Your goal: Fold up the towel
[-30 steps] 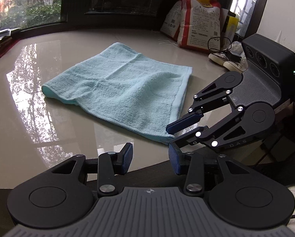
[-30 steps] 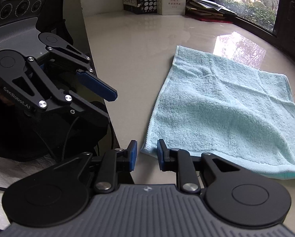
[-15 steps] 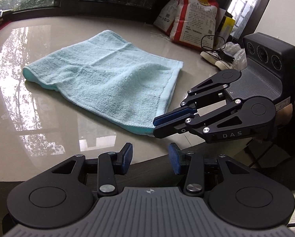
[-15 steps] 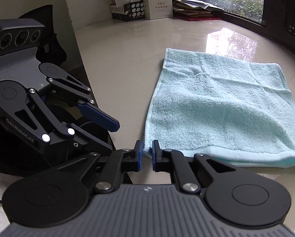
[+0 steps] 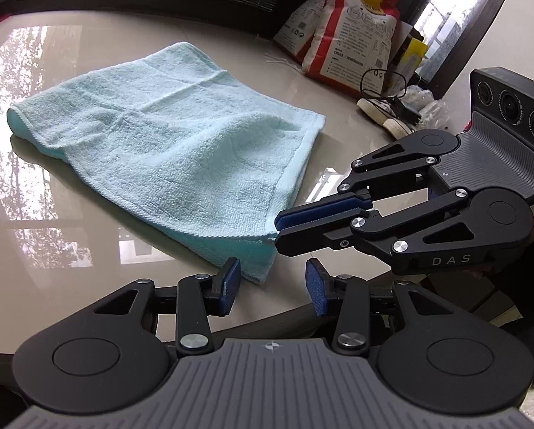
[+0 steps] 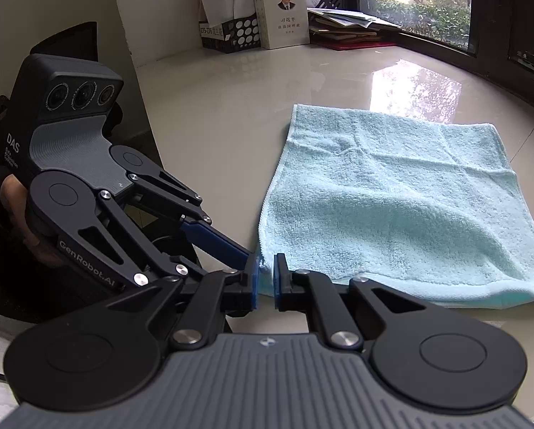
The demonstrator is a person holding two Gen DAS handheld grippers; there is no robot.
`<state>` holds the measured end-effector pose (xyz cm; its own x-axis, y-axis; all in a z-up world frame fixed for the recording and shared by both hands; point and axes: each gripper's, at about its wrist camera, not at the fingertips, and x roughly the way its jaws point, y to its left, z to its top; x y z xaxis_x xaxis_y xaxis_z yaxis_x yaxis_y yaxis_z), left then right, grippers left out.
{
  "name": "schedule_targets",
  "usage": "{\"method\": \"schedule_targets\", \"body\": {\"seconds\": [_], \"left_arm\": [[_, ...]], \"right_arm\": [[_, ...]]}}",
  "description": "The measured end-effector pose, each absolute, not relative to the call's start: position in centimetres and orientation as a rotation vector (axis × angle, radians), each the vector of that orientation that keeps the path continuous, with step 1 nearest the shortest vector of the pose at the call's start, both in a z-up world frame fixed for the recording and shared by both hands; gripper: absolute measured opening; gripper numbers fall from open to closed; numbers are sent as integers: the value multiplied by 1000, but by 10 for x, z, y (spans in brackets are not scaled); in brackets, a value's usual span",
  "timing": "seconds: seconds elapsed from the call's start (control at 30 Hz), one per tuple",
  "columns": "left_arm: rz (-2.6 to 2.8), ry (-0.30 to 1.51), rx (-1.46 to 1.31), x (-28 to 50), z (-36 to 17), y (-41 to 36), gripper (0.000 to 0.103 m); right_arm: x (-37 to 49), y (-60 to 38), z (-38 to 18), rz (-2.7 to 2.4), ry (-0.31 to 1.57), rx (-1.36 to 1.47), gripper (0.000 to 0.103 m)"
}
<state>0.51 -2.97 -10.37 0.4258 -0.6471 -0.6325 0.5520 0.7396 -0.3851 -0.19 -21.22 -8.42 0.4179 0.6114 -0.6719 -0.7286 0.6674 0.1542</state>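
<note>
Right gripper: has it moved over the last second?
Yes. The right gripper has advanced toward the towel, its fingers now closed at the near corner.

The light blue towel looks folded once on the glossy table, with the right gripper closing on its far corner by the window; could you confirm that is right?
Not quite: the right gripper is closing on the near corner of the light blue towel, at the table edge closest to the person, not by the window. The right wrist view shows this. The rest stands.

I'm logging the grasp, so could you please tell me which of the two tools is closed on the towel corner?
The right tool, pinching the light blue terry towel; the left tool gapes open.
</note>
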Motion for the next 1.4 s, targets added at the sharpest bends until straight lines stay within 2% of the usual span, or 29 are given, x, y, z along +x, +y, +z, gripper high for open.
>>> {"method": "schedule_targets", "body": {"seconds": [0.27, 0.33, 0.47, 0.83, 1.4], "left_arm": [[-737, 806, -76, -5, -91, -26, 44], [-734, 778, -52, -7, -85, -25, 44], [-737, 738, -8, -4, -77, -28, 45], [-762, 737, 42, 10, -85, -47, 44], [-699, 772, 139, 7, -99, -47, 43]], "right_arm": [[-2, -231, -90, 773, 788, -161, 20], [-3, -238, -94, 749, 796, -138, 29], [-1, -255, -99, 687, 807, -36, 39], [14, -283, -114, 537, 836, 184, 41], [57, -334, -82, 246, 726, 49, 41]]}}
